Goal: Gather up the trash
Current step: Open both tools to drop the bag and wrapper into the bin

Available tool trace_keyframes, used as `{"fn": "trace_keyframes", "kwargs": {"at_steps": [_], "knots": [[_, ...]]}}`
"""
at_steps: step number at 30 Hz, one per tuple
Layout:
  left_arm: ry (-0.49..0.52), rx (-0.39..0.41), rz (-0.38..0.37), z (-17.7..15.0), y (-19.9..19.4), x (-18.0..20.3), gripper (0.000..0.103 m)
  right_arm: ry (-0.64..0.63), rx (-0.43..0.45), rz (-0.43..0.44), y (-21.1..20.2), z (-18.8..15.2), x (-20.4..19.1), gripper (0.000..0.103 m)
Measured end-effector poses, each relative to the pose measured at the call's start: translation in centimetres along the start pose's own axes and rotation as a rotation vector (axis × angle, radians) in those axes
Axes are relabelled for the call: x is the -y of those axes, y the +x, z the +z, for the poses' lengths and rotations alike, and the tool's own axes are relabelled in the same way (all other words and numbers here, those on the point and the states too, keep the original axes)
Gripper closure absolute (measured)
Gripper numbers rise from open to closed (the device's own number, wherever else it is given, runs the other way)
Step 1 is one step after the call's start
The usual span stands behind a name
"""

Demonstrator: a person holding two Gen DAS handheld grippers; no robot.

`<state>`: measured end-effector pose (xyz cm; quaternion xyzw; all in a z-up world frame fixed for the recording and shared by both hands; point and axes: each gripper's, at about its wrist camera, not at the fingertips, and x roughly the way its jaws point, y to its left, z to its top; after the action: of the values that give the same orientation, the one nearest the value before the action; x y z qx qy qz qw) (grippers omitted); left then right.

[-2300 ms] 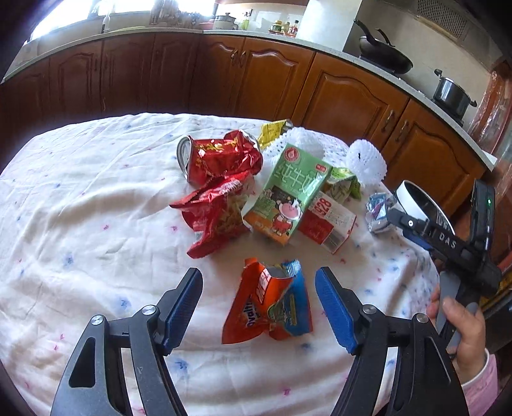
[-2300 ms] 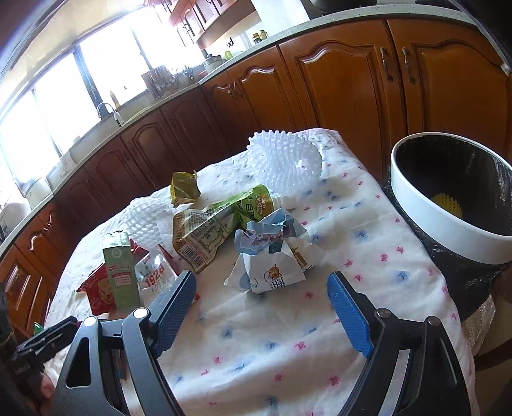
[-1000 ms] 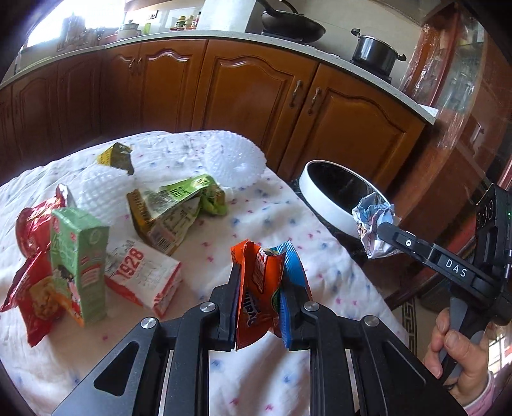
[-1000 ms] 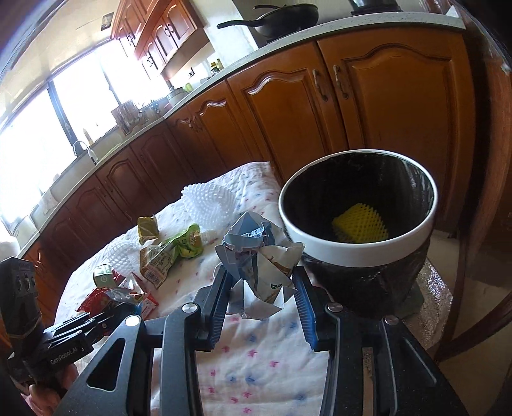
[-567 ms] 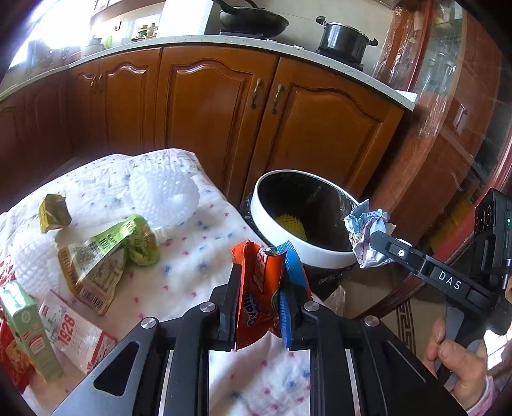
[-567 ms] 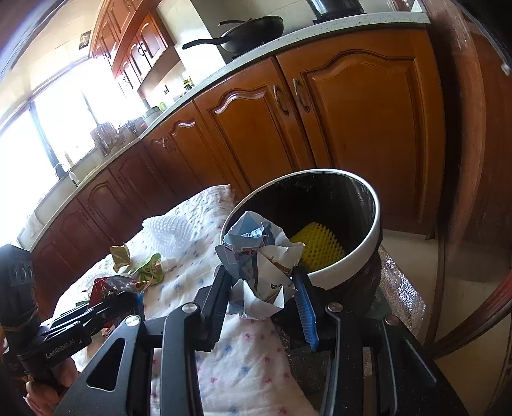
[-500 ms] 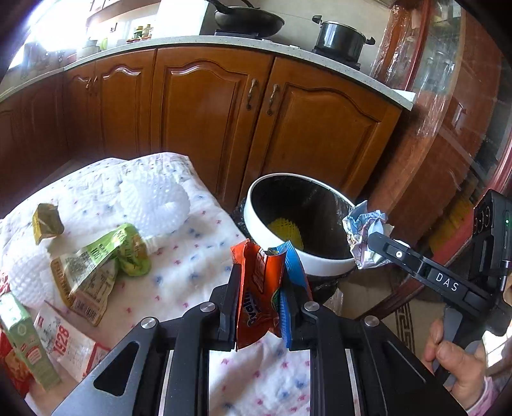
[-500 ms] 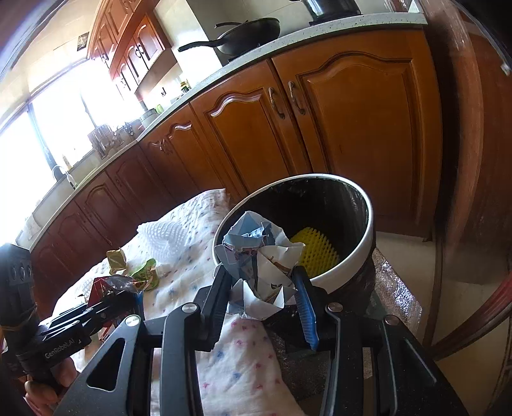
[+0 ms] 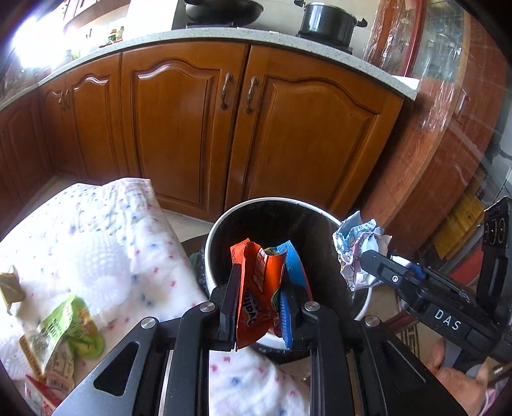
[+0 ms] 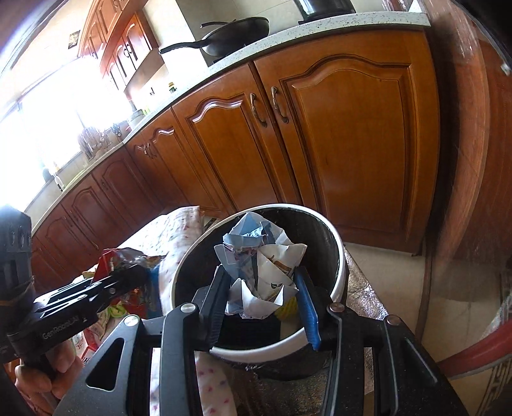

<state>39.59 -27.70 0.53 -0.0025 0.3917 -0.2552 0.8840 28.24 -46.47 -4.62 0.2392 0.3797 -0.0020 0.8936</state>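
While crumpled, glossy wrapper (image 9: 260,288) above bin (image 9: 211,236)

You are in a home kitchen: wooden cabinets (image 9: 179,128) under a stone counter (image 10: 320,24), a wok (image 10: 236,28), a pot (image 9: 326,20).

Your left tongs (image 9: 265,300) pinch an orange-and-blue snack wrapper (image 9: 260,288) upright over the white-rimmed bin (image 9: 211,233). Your right tongs (image 9: 368,259) hold crumpled paper (image 9: 355,243) at the bin's right edge.
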Motion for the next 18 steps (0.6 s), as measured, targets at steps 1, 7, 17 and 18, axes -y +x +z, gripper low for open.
{"fn": "trace_keyframes", "kwargs": {"at_steps": [1,7,17,18], "knots": [[0.007,-0.016,0.002,0.2,0.5,0.1,0.084,-0.001,-0.003,-0.003,0.2,0.2,0.2,0.061],[0.027,-0.049,0.021,1.1,2.8,0.8,0.082,-0.009,-0.035,-0.014,1.7,0.7,0.8,0.059],[0.009,-0.018,0.044,0.3,2.3,0.7,0.042,0.022,-0.046,0.014,2.2,0.9,1.6,0.032],[0.003,-0.013,0.044,0.0,1.8,0.4,0.042,0.025,-0.044,0.016,2.1,0.9,1.7,0.032]]}}
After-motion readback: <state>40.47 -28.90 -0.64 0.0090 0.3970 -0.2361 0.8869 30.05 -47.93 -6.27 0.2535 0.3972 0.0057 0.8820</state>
